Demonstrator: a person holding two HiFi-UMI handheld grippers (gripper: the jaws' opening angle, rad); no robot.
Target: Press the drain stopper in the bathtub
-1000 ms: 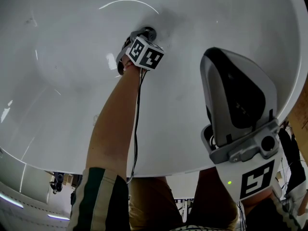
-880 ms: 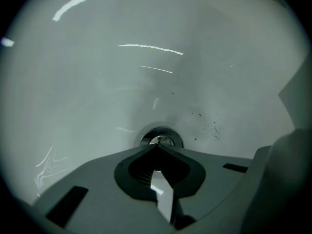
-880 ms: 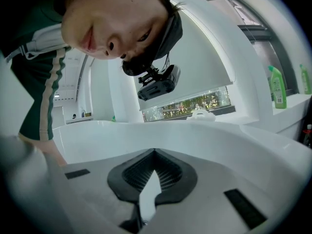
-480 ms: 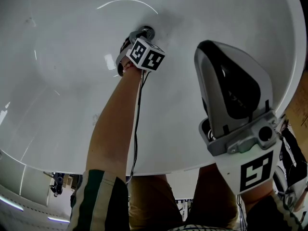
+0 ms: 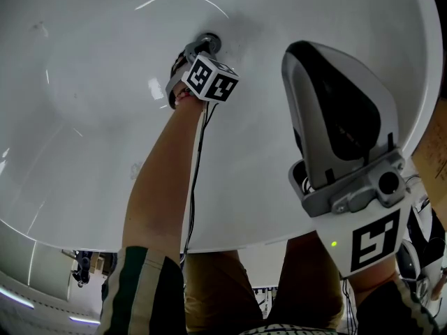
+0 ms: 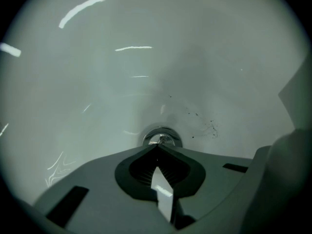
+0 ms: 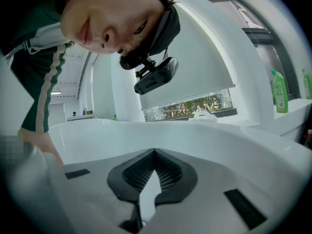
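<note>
The chrome drain stopper (image 5: pixel 209 43) sits in the floor of the white bathtub (image 5: pixel 91 117), in the upper middle of the head view. My left gripper (image 5: pixel 201 47) reaches down to it, jaws shut and empty, marker cube just behind. In the left gripper view the closed tips (image 6: pixel 157 147) lie right at the near rim of the stopper (image 6: pixel 162 136); whether they touch it I cannot tell. My right gripper (image 5: pixel 302 49) hovers high over the tub's right side, shut on nothing. In its own view the right gripper (image 7: pixel 155 153) points up and away from the tub.
The tub's near rim (image 5: pixel 230 241) runs across below my arms. A cable (image 5: pixel 195 166) hangs along the left forearm. Small dark specks (image 6: pixel 209 126) mark the floor right of the drain. Two green bottles (image 7: pixel 280 91) stand on a ledge beyond the far tub wall (image 7: pixel 146 135).
The left gripper has edged slightly further toward the drain stopper. The right gripper has risen a little over the tub's right side. Both stay shut.
</note>
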